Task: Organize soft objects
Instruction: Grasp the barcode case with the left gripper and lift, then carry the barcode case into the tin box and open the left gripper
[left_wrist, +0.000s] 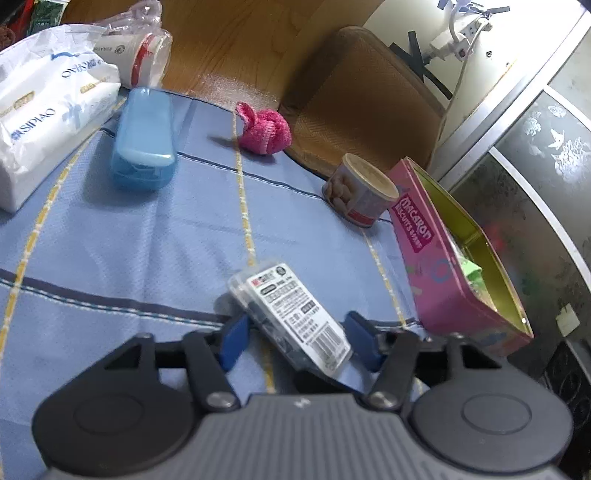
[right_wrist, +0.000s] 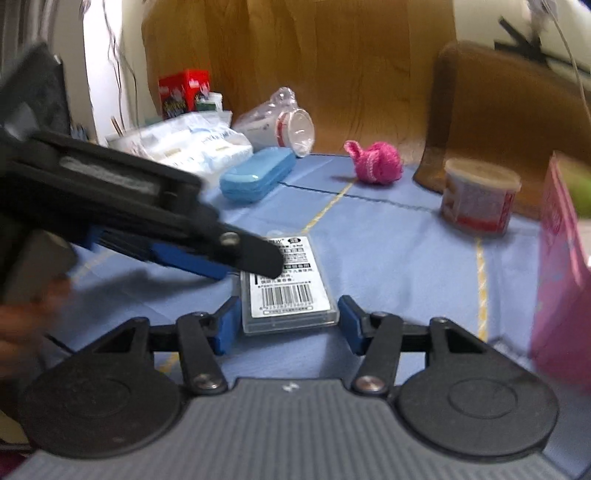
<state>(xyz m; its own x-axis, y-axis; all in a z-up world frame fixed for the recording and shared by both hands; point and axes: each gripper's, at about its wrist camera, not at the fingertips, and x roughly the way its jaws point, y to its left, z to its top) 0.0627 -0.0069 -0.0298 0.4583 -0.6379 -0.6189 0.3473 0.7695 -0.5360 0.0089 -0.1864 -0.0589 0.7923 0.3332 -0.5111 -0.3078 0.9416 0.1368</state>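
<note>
Your clear plastic case with the barcode label lies flat on the blue tablecloth, and both claws sit at it at once.

Left gripper: jaws part-open, case between the blue pads but skewed. In its own view the case's long axis runs from upper left to lower right, so the pads straddle it on a diagonal. I can't tell whether a pad touches.

Right gripper: jaws open. The case lies dead ahead, long axis straight along the fingers, barcode end nearest, pads just beside its long sides, small gaps showing. This arm is the better lined up.

The pink tin stands open to the right. The pink knitted ball sits far back, untouched.
</note>
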